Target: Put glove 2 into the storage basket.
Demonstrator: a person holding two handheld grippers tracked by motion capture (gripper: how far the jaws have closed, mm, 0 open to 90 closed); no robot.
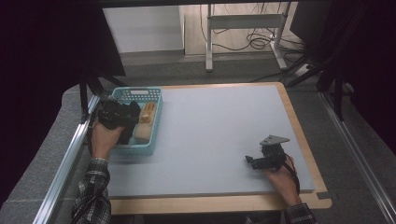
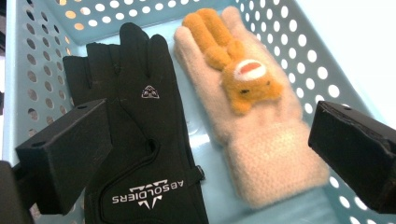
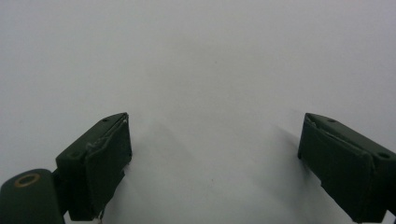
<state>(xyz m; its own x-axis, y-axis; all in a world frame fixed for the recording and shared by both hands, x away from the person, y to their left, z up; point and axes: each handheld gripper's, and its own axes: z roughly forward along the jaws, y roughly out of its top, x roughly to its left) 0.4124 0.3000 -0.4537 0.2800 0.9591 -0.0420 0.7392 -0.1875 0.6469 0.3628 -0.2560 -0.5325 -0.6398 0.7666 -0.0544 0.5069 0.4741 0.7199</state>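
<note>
A black glove [image 2: 135, 135] with white lettering is lying flat, fingers pointing away, beside a cream knitted glove [image 2: 261, 140] bearing an orange plush animal, both inside the turquoise perforated basket [image 2: 42, 56].

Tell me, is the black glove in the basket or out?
In. The black glove lies flat on the basket floor beside the cream glove, walls all round.

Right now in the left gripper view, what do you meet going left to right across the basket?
Basket's left wall → black glove → cream glove with the orange plush animal → basket's right wall.
</note>
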